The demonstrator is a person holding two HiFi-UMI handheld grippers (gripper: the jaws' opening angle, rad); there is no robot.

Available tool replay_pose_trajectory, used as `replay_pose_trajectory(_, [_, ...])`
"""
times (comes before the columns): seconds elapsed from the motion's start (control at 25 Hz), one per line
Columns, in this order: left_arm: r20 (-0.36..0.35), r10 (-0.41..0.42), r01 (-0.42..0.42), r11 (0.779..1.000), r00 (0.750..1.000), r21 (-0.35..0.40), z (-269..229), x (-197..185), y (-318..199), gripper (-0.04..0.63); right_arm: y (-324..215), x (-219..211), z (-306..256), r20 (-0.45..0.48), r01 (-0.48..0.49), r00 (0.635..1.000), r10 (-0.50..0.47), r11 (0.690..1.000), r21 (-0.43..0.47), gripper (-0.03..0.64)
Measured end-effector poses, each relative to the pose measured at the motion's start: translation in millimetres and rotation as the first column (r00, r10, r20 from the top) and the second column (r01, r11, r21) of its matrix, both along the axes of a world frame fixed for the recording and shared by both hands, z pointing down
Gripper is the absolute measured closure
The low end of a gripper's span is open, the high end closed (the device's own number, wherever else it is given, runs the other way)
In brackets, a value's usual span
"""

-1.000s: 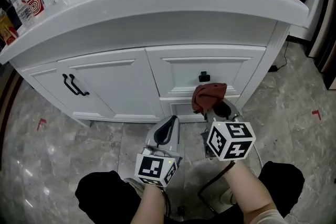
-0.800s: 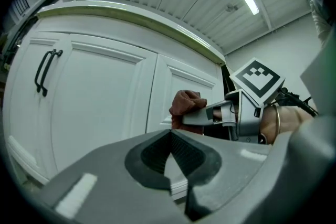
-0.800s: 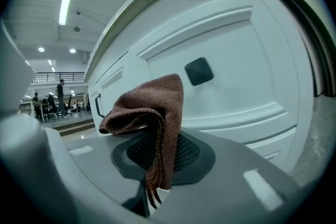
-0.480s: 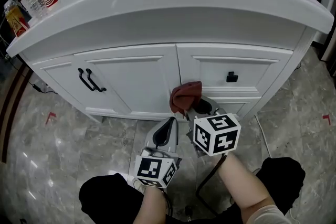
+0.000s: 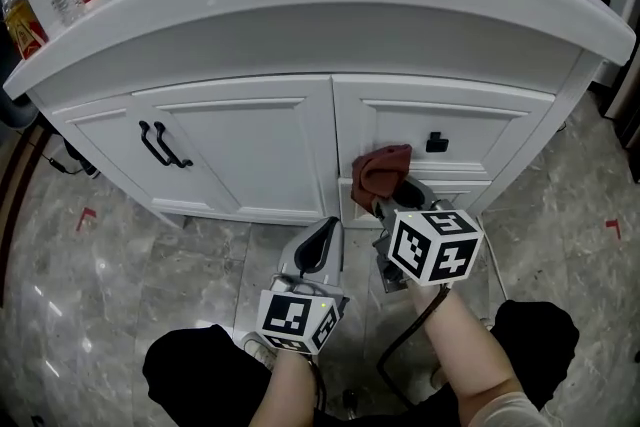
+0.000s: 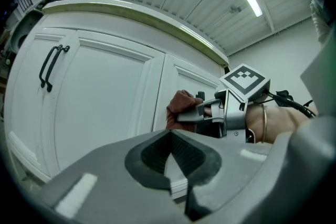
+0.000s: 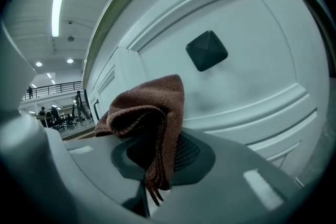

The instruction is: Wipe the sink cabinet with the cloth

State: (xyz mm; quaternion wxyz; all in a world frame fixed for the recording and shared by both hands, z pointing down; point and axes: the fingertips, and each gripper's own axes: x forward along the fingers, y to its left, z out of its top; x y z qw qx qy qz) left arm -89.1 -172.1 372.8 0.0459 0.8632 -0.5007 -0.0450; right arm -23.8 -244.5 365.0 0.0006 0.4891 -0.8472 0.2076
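I am mid-wipe. My right claw (image 5: pixel 388 203) is clenched on the cloth (image 5: pixel 377 172), whose bunched end looks pressed to the sink cabinet (image 5: pixel 240 150) front, just below-left of the black knob (image 5: pixel 436 142). The cloth's long axis runs out from the jaws, pointing up and forward into the panel, with a frayed tail hanging back. My left claw (image 5: pixel 318 253) hangs low, clenched on nothing. Next, I judge, comes a sideways drag under steady pressure.

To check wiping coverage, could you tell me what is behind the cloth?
The white drawer front of the sink cabinet, left of and below the black knob. The patch the cloth covers is hidden.
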Motion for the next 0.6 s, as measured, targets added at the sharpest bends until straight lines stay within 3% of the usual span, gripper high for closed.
replay_pose_trajectory(0.6, [-0.004, 0.073, -0.073, 0.997, 0.997, -0.001, 0, 47, -1, 0.595, 6, 97, -4, 0.005, -0.175, 0.985, 0.175, 0.984, -0.017, 0.535])
